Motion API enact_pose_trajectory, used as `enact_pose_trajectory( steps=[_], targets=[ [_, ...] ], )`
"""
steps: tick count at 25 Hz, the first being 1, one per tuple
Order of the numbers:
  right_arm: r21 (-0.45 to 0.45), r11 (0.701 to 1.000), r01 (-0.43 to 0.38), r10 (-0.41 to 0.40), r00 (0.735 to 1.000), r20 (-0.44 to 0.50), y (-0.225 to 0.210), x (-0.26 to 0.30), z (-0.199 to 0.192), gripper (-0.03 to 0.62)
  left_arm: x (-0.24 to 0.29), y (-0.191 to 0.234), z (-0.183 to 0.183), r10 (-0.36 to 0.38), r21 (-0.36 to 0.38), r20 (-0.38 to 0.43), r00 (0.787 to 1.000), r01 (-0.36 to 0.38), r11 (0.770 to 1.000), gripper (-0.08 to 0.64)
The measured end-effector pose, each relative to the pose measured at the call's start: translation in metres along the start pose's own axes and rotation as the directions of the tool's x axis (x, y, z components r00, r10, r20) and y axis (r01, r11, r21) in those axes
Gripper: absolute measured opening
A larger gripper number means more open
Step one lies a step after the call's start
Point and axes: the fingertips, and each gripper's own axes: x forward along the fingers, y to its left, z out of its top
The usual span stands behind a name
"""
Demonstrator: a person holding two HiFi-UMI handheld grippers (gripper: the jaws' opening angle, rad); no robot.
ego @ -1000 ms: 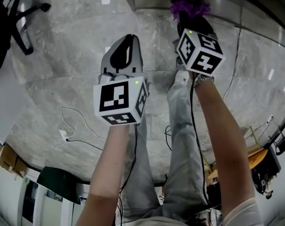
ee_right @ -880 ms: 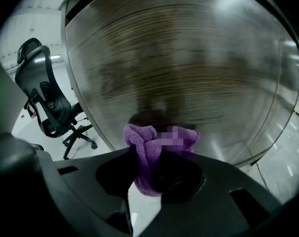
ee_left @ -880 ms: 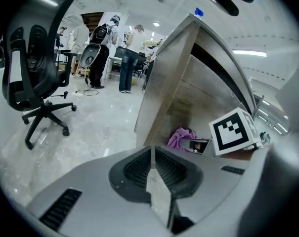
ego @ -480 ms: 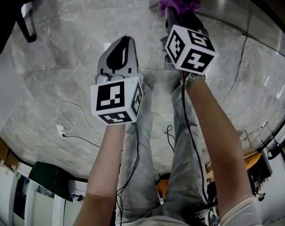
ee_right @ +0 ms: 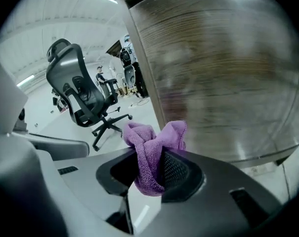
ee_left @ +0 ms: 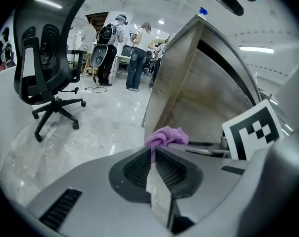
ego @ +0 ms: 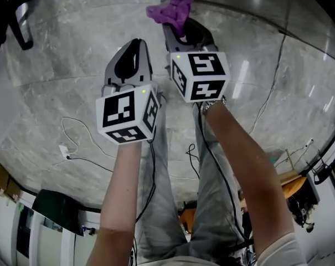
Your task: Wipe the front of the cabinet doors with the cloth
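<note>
Cloth (ee_right: pixel 156 147) pinched in my right gripper (ee_right: pixel 150 171), cabinet door (ee_right: pixel 223 73) at 1 o'clock, contact unclear. Left gripper (ee_left: pixel 153 158) pressed together, empty. Door front looks unwiped, I reckon.

The grey left gripper (ego: pixel 135 43) and right gripper (ego: pixel 181 29) carry black-and-white marker cubes (ego: pixel 125 115); pale grey trousers (ego: pixel 173 215).

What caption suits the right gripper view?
Right tongs clamp a crumpled purple microfibre cloth before a wood-grain cabinet door.
</note>
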Motion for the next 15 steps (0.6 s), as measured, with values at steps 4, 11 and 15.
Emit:
enact_pose_trajectory(
  steps=[4,11,15],
  targets=[
    [0.041,0.997,0.069,-0.067,0.996,-0.058,-0.065,-0.032,-0.032,0.12,0.012,-0.062,-0.011,-0.045,0.01,-0.002,0.999,0.045,0.999,0.031],
    [0.154,0.945,0.29,-0.275,0.955,-0.112,-0.219,-0.082,-0.065,0.12,0.032,-0.159,-0.029,-0.119,0.068,-0.007,0.993,0.119,0.991,0.031],
    [0.135,0.928,0.347,-0.331,0.935,-0.131,-0.283,-0.087,-0.074,0.12,0.046,-0.18,-0.041,-0.1,0.043,-0.008,0.995,0.1,0.994,0.031]
  ],
)
